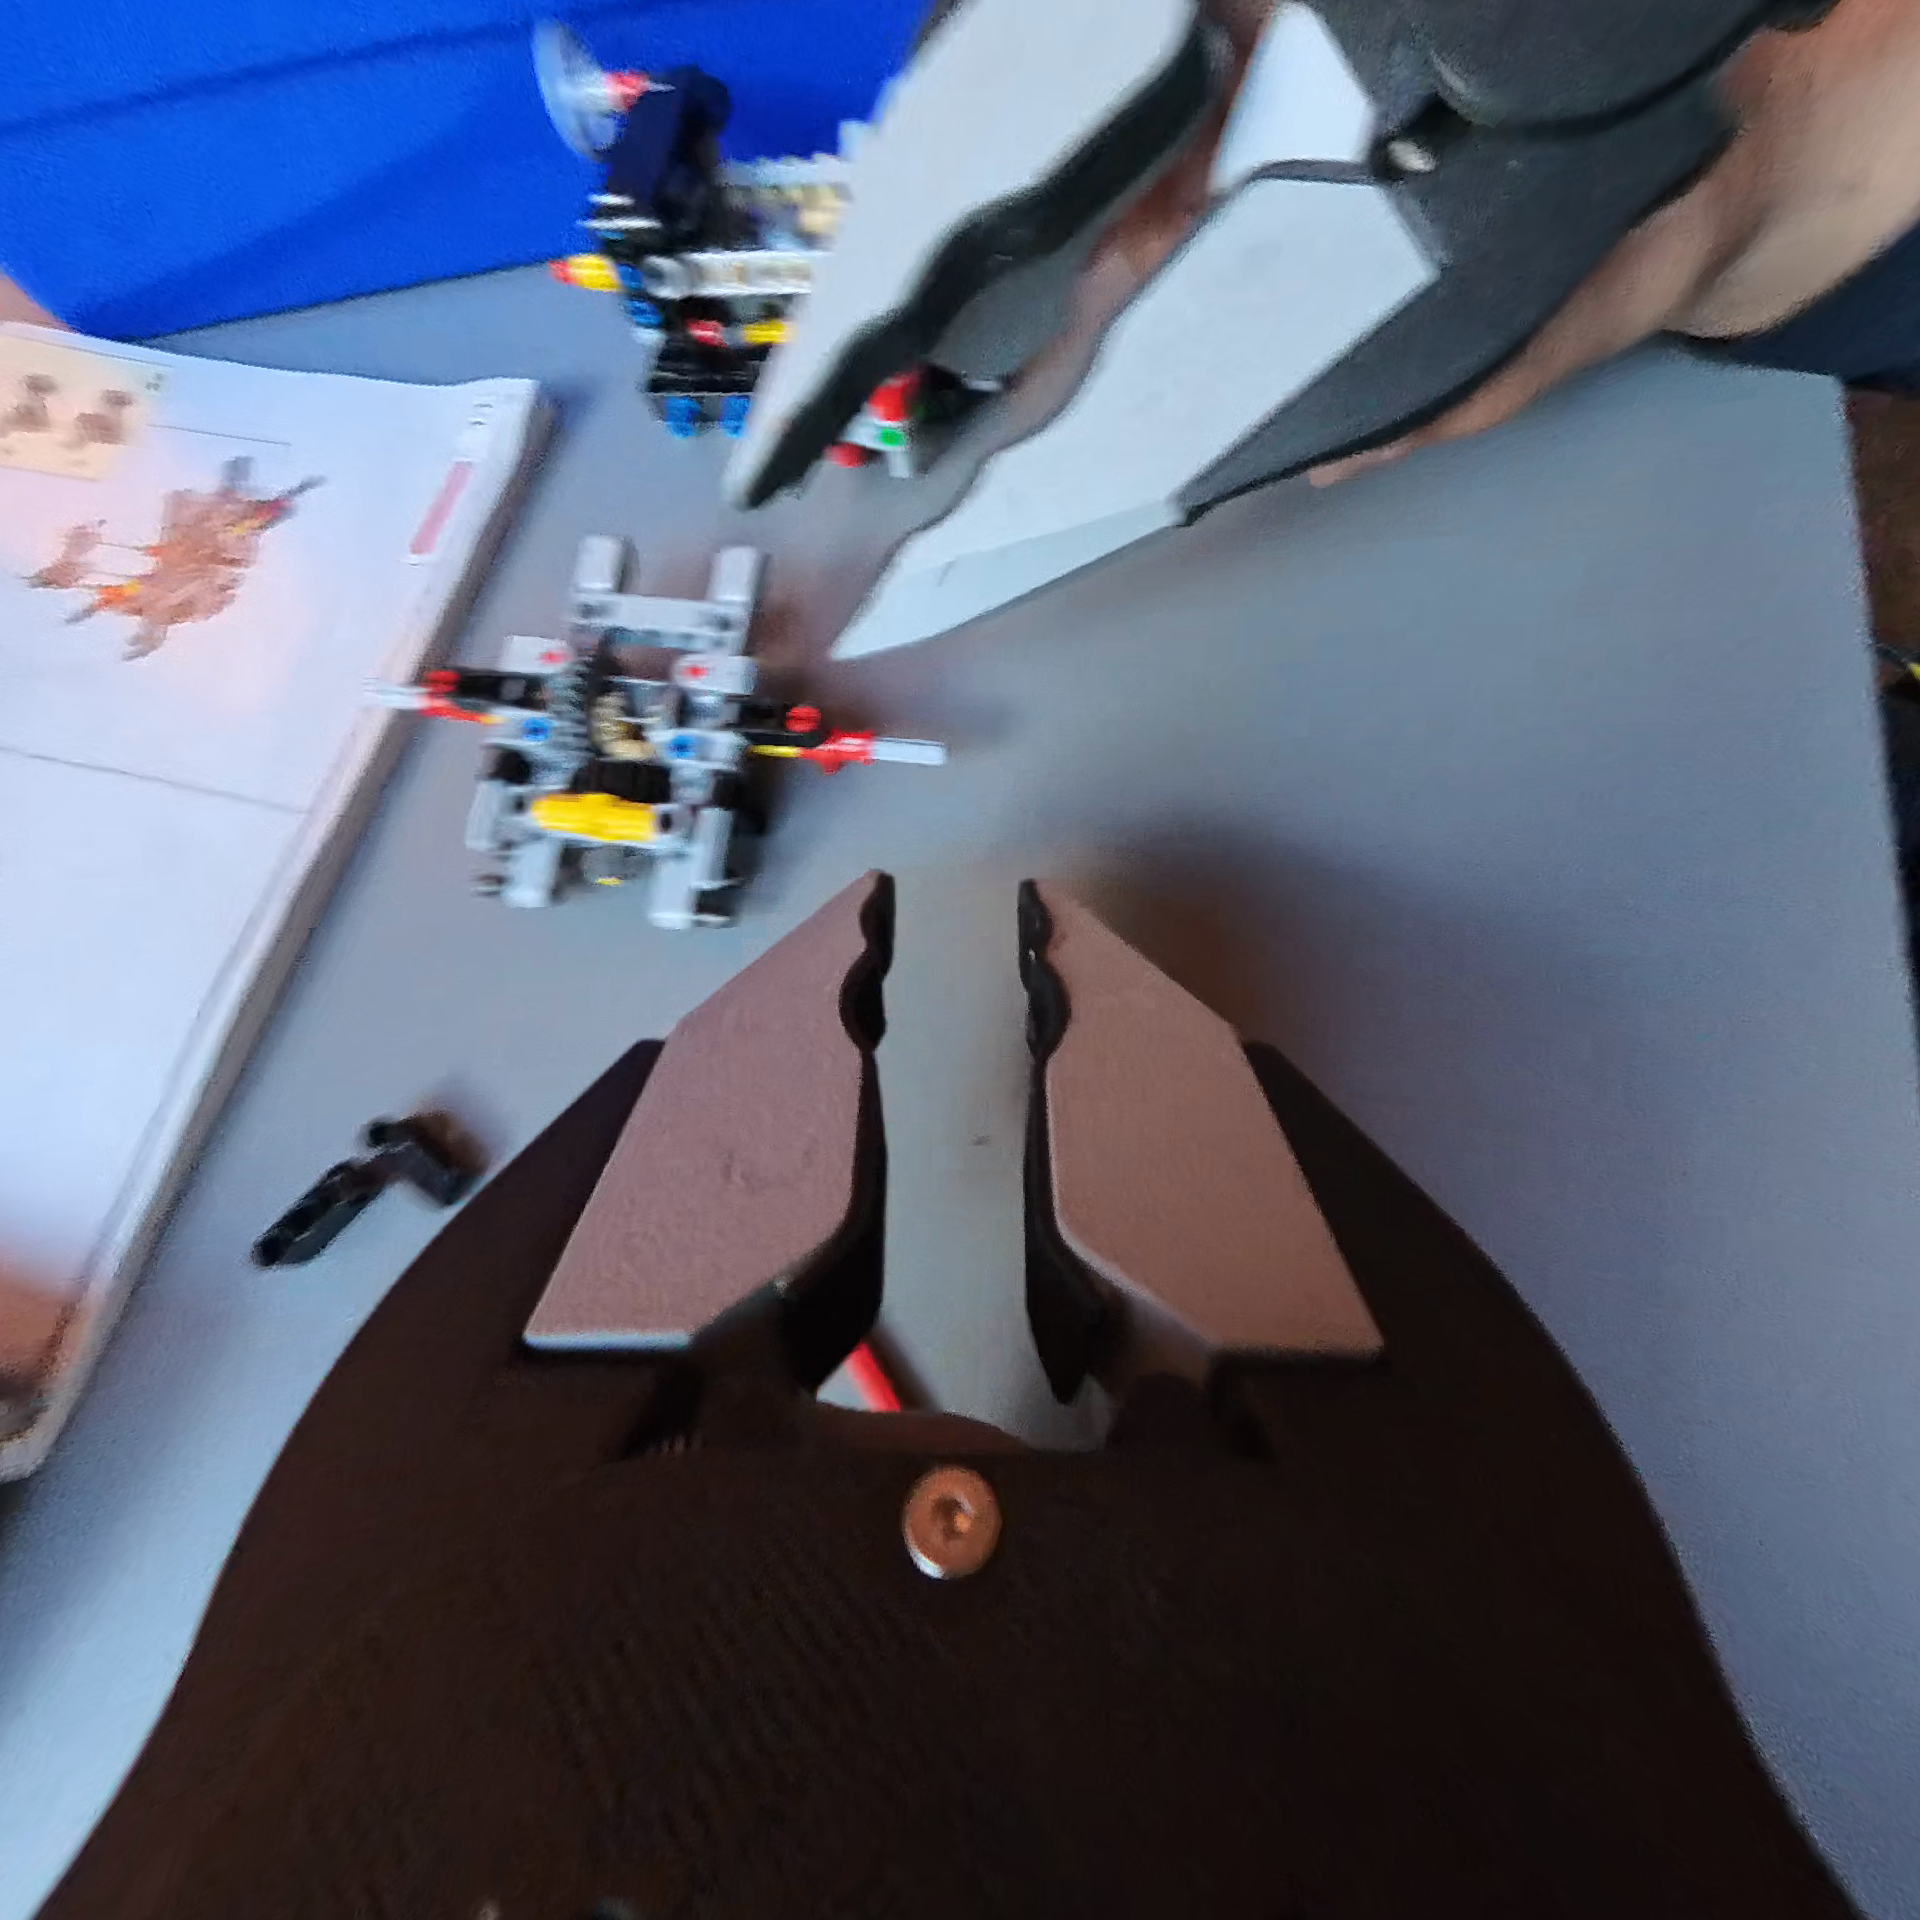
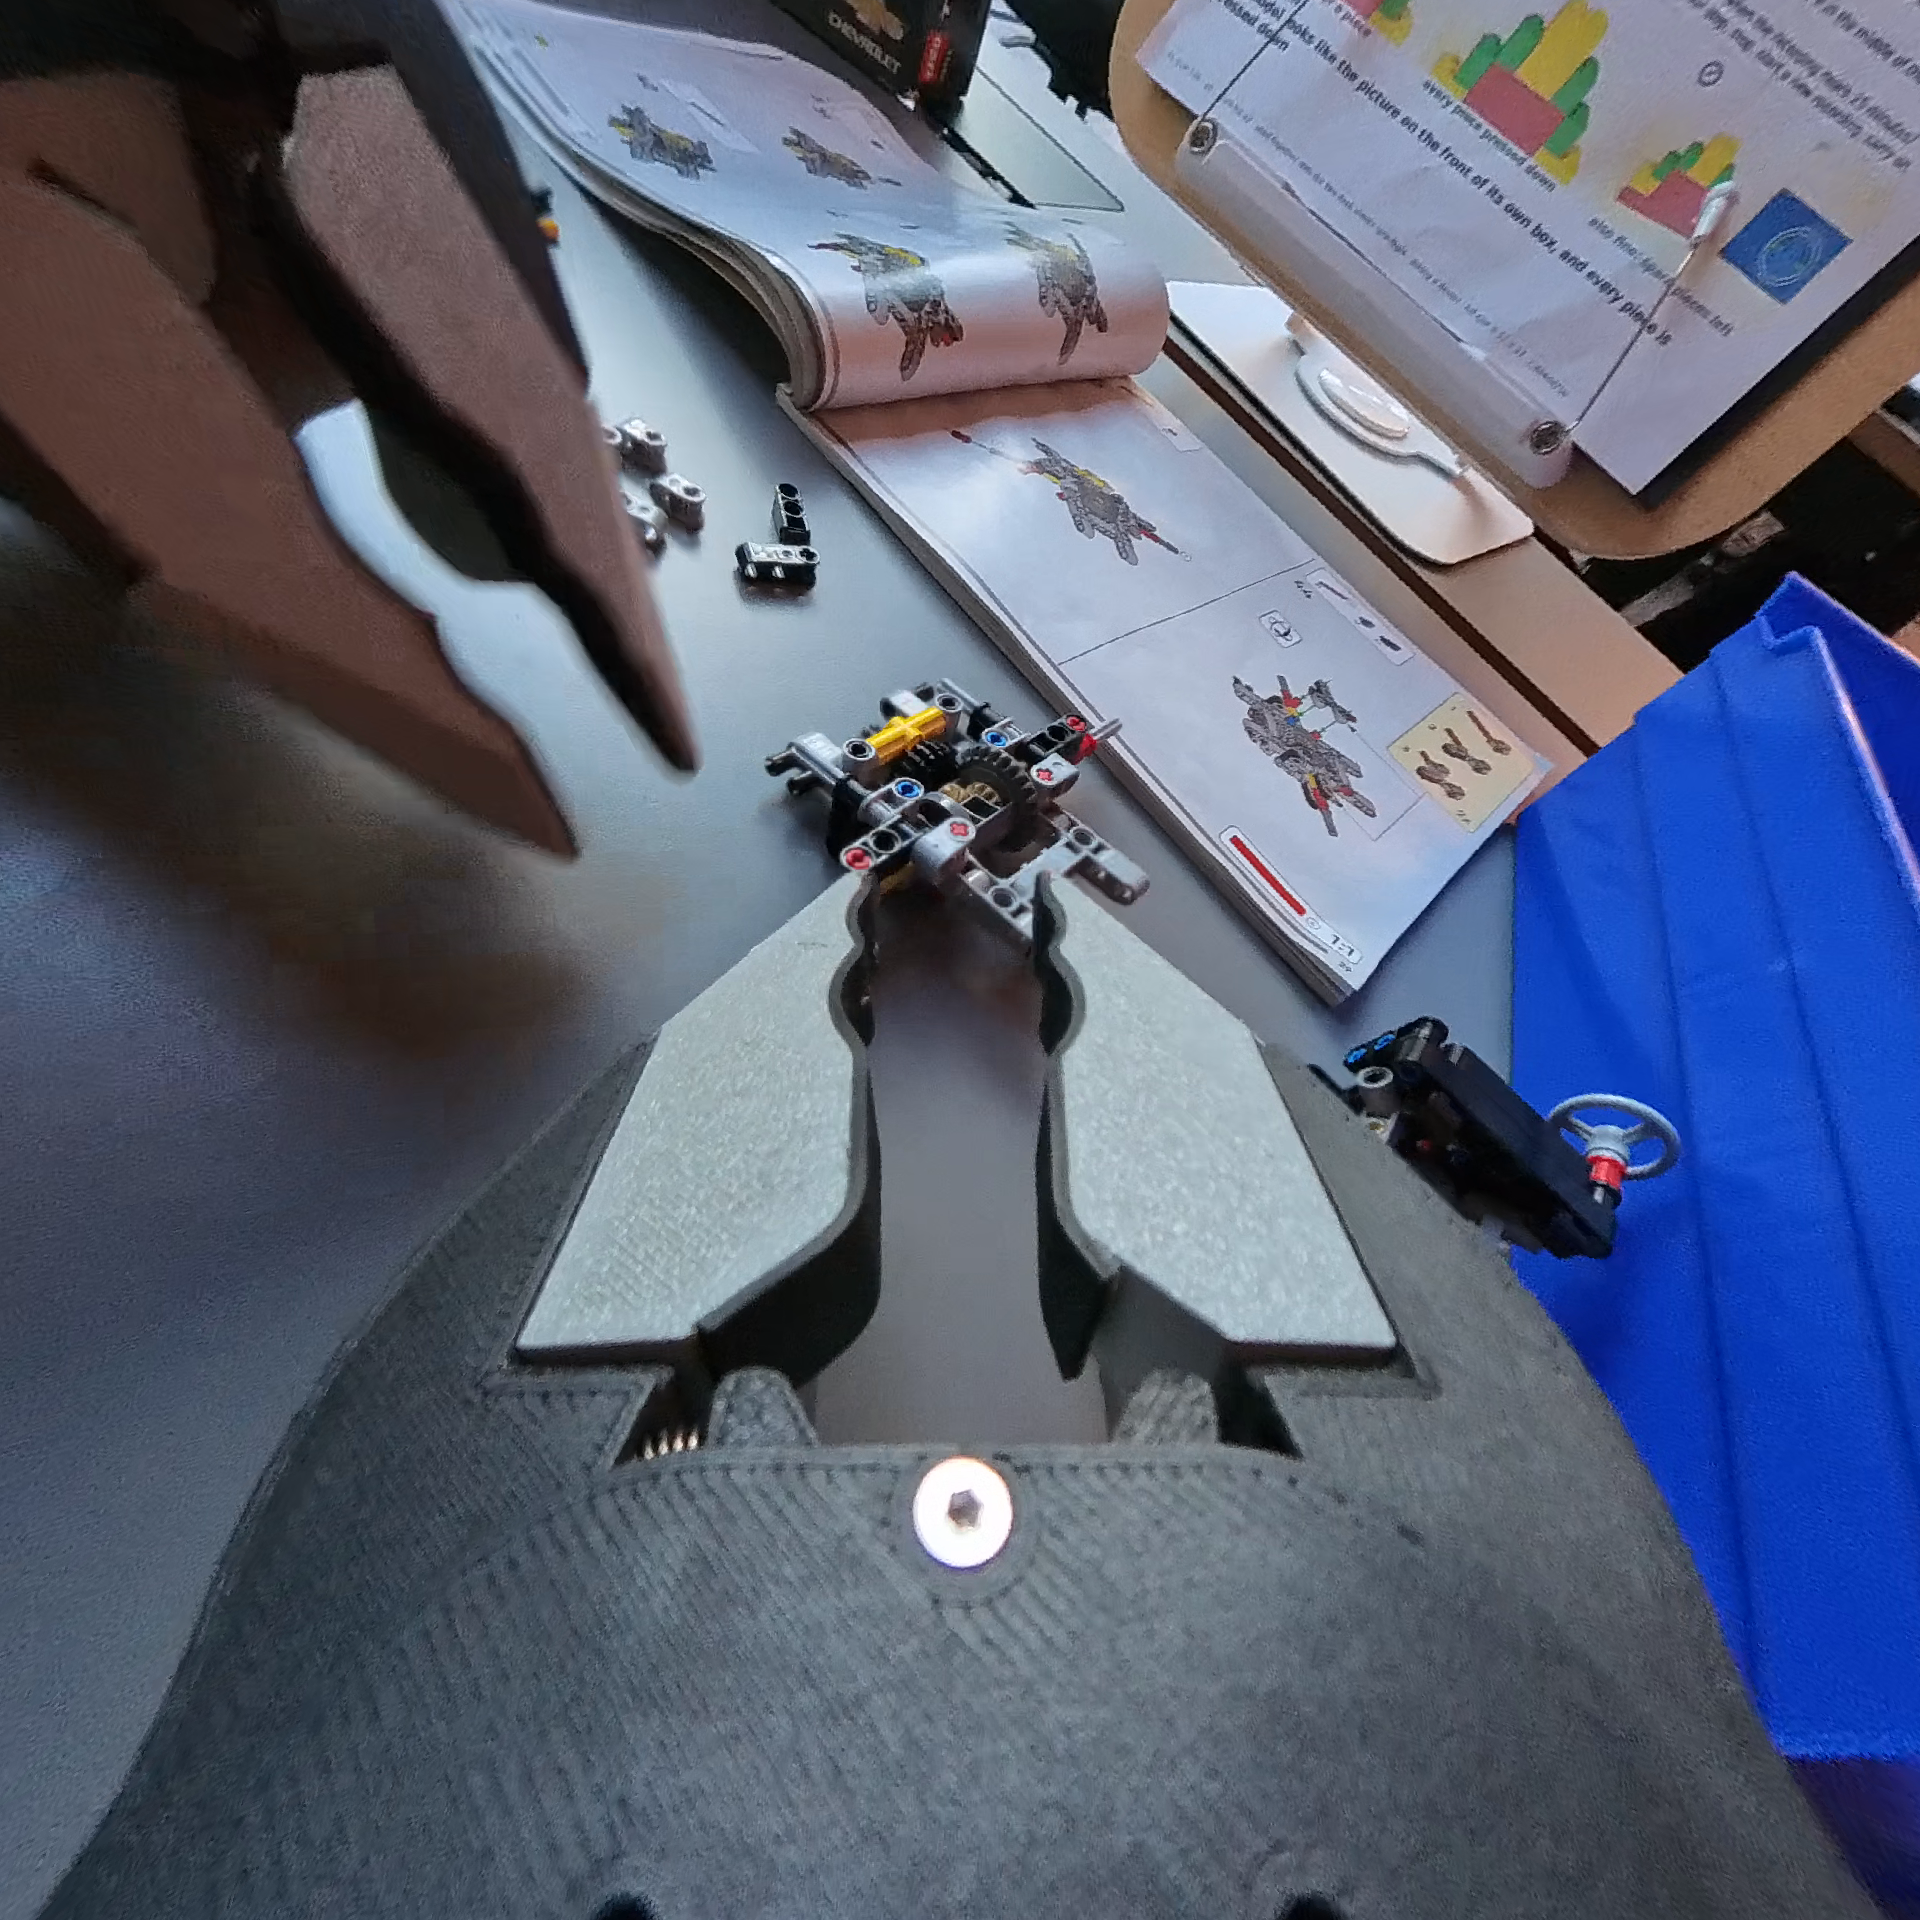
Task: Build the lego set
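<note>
Left wrist view, left to right:
- Open paper instruction booklet: lies flat on the grey table, at nine to ten o'clock of the left gripper.
- Small black plastic connector piece: lies alone beside the booklet's edge, at eight o'clock.
- Grey, black and yellow brick-built gear assembly: rests on the table at eleven o'clock, near the fingertips but apart from them.
- Left gripper: jaws partly open, nothing between them but bare table; holds nothing.
- Black brick-built assembly: stands at twelve o'clock, against the blue plastic bin.
- Right gripper: hangs at one o'clock, raised off the table, carried by a hand.

Right wrist view, left to right:
- Left gripper, blurred, at ten o'clock.
- Loose small grey connectors and two black connectors: lie at eleven o'clock, well apart.
- Right gripper: jaws partly open, empty; gear assembly shows just beyond the tips at twelve o'clock, pads not pressing it.
- Black assembly with grey wheel, at three o'clock, beside the bin.
</note>
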`<state>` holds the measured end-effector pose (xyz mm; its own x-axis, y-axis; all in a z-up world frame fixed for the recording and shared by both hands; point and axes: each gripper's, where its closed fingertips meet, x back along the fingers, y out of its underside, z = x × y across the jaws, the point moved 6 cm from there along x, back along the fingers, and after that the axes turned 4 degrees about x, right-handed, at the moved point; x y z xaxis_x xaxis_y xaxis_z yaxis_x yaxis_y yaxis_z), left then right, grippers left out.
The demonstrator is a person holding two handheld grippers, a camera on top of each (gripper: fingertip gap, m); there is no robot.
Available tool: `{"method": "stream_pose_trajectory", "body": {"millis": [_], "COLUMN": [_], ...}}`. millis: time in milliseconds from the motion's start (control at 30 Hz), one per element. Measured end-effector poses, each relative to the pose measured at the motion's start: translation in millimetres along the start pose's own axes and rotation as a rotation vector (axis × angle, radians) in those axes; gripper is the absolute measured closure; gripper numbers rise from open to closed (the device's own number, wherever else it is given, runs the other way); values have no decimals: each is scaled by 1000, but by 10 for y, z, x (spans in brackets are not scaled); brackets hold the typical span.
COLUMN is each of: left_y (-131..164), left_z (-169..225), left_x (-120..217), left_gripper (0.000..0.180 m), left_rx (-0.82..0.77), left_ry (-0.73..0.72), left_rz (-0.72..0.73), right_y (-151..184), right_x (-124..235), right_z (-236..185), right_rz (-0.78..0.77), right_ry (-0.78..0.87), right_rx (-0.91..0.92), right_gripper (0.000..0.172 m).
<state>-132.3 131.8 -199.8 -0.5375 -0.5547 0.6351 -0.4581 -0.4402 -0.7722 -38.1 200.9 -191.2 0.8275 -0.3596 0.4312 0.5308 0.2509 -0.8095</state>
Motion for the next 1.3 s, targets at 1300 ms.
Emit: {"method": "stream_pose_trajectory", "body": {"millis": [1300], "left_y": [-137], "left_z": [-632], "left_x": [-215], "left_gripper": [123], "left_rx": [-233], "left_ry": [-42], "left_rz": [-203], "right_y": [106], "right_x": [-123], "right_z": [98], "right_rz": [-64], "right_ry": [-240], "right_rx": [-139], "right_gripper": [120]}}
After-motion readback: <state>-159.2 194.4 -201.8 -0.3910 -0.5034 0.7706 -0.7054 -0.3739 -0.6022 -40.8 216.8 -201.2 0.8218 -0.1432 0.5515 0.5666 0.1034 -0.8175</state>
